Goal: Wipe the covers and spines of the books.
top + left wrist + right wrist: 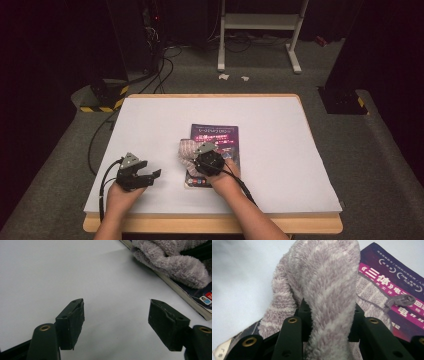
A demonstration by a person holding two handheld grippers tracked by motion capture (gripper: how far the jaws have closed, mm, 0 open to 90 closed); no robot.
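Note:
A dark purple book (pixel 220 137) with pink lettering lies flat near the middle of the white table. A fluffy pale pink-grey striped cloth (pixel 187 150) is bunched on the book's left side. My right gripper (pixel 200 159) is over the book and shut on a thick fold of this cloth (pixel 329 297), which bulges up between the jaws; the book cover (pixel 387 267) shows behind it. My left gripper (pixel 150 176) rests on the table to the left of the book, open, with bare table between its fingers (pixel 72 322). The cloth (pixel 172 262) and book edge (pixel 197 307) lie ahead of it.
The white table top (pixel 280 150) has a wooden edge. Cables (pixel 100 140) trail off its left side to the floor. A white metal stand (pixel 260 30) and dark equipment stand on the floor beyond the far edge.

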